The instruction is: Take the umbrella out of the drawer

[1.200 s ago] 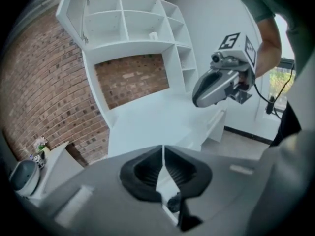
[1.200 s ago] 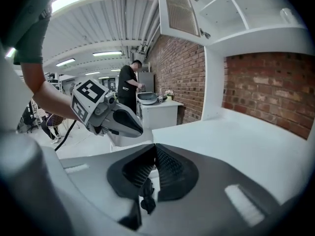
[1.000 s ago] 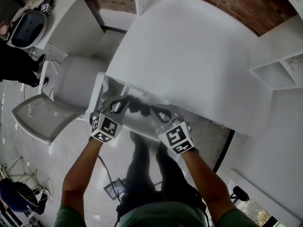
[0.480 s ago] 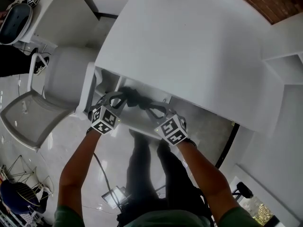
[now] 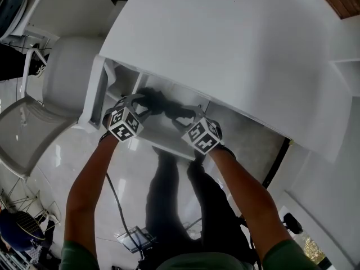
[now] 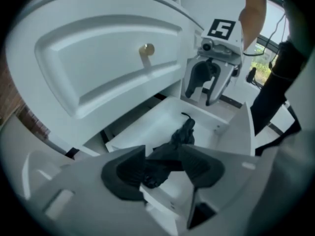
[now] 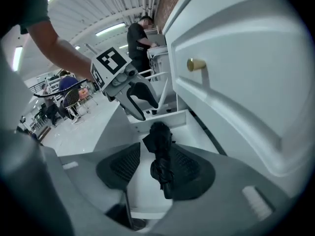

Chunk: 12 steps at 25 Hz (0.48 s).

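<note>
big white cabinet (image 5: 225, 44) fills the head view from 12 to 3 o'clock. its lowest drawer (image 6: 152, 124) is pulled out just left of centre, at about 10 o'clock, so the opening step looks done. another drawer front with a brass knob (image 6: 146, 49) sits above it, closed.

black folded umbrella (image 5: 160, 103) lies flat on the drawer floor, running roughly 9 to 3 o'clock in the head view. it is not yet out.

left gripper (image 5: 140, 103) is down in the drawer at the umbrella's 9 o'clock end. its jaws have just been opening and stand wide, with the umbrella's end between the pads, but there is no squeeze on it that i can see. right gripper (image 5: 185, 116) is at the 3 o'clock end and reads the same: jaws just been opening, spread wide, the umbrella between them and closer to one pad, not clamped.

progress, by my read: early-to-mid. access is done and both claws are placed around the target. left to do is close on it, lift it clear of the drawer walls and bring it out.
</note>
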Available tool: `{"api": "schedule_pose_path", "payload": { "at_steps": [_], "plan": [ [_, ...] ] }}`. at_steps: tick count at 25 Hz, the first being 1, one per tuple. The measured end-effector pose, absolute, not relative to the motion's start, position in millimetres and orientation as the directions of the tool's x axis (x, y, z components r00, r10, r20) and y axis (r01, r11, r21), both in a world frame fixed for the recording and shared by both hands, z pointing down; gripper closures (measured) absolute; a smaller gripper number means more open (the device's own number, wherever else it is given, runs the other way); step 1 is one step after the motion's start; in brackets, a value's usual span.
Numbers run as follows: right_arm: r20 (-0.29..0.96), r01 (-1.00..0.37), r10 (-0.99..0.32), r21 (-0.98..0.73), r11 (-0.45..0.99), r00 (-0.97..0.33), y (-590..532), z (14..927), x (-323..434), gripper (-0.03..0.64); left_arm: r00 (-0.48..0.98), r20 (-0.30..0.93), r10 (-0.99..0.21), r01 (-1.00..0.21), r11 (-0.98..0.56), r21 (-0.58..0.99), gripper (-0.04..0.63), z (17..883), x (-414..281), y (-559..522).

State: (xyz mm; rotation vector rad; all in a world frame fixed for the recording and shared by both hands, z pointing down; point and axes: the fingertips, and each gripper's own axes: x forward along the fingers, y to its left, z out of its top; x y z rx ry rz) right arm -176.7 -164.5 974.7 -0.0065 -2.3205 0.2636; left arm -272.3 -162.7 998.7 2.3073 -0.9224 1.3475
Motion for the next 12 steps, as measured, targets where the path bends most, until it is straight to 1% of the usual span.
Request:
{"api": "schedule_pose_path", "payload": {
  "at_steps": [2, 5, 8, 12],
  "plan": [
    [0.741, -0.063, 0.098, -0.186, 0.980, -0.664, -161.6, 1000.9, -176.8, 0.409, 0.352, 0.875, -0.334, -0.647, -0.762, -0.030, 0.340, 1021.1, -273.2, -156.8],
    [0.777, -0.042, 0.132, -0.200, 0.979, -0.616, -153.9, 1040.4, -175.4, 0.378, 0.354, 0.888, -0.293, -0.615, -0.788, -0.014, 0.301, 1049.6, -272.8, -148.6],
    [0.801, -0.019, 0.166, -0.216, 0.976, -0.575, -147.7, 1074.3, -177.2, 0.337, 0.346, 0.897, -0.276, -0.573, -0.819, -0.031, 0.275, 1070.1, -272.3, -148.9],
    [0.829, -0.003, 0.169, -0.202, 0.979, -0.532, -147.6, 1107.8, -183.2, 0.307, 0.323, 0.912, -0.255, -0.501, -0.863, -0.064, 0.247, 1089.8, -268.1, -154.5]
  ]
}}
